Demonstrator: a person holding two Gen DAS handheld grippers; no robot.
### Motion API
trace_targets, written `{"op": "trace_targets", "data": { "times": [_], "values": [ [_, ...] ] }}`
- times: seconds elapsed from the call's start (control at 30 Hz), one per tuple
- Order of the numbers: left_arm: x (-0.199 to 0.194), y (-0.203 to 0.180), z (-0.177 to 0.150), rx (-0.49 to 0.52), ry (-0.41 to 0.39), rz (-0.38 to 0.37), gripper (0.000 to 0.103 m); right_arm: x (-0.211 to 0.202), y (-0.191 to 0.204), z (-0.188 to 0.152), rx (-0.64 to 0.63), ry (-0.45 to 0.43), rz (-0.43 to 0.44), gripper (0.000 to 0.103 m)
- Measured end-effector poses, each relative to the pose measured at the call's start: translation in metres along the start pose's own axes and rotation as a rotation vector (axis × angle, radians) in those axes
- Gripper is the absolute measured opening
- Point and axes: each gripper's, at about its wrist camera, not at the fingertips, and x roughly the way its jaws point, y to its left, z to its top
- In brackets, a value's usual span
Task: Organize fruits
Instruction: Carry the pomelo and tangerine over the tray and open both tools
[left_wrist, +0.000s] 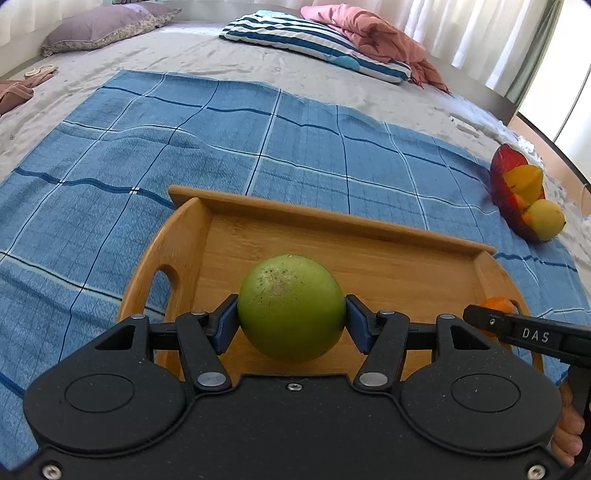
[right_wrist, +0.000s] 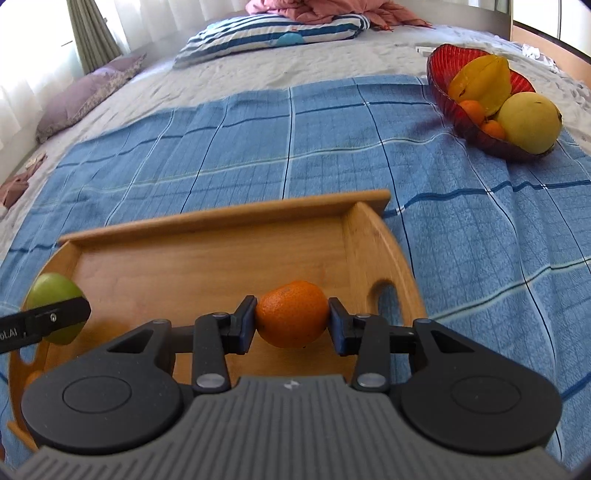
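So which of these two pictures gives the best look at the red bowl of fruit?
The right wrist view. There the red bowl sits fairly large at upper right, with a starfruit, a yellow-green fruit and small oranges clear inside. The left wrist view squeezes it small against the right edge.

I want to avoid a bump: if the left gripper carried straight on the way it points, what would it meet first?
Most likely the floor of the wooden tray. The left gripper angles downward, shut on the green fruit, so the fruit's underside would probably touch first. How much gap remains is unclear.
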Motion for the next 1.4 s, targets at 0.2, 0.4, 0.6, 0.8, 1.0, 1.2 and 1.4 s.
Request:
{"op": "trace_targets", "data": {
  "times": [0.2, 0.4, 0.6, 0.8, 1.0, 1.2, 1.4],
  "values": [
    [-0.009, -0.002, -0.008, 0.013, 0.010, 0.007, 0.058, -0.007, 0.000, -0.008, 0.029, 0.036, 0.026, 0.046],
    [-0.011, 0.000, -0.015, 0.015, 0.020, 0.017, 0.058, -0.011, 0.003, -0.014, 0.019, 0.039, 0.024, 0.046],
    [-0.005, 0.004, -0.018, 0.002, 0.027, 0.019, 0.058, -0.013, 0.005, -0.015, 0.009, 0.009, 0.026, 0.046],
    [-0.005, 0.005, -0.019, 0.010, 0.019, 0.018, 0.058, -0.014, 0.007, -0.015, -0.001, -0.003, 0.022, 0.046],
    [-0.007, 0.005, -0.019, 0.010, 0.004, 0.009, 0.058, -0.014, 0.004, -0.017, 0.010, -0.005, 0.033, 0.057],
    [-0.023, -0.002, -0.017, 0.065, -0.069, 0.030, 0.077, -0.017, 0.002, -0.017, 0.027, -0.017, 0.046, 0.063],
    [-0.034, 0.001, -0.022, 0.076, -0.100, 0.038, 0.083, -0.029, -0.001, -0.019, 0.039, -0.048, 0.069, 0.073]
  ]
}}
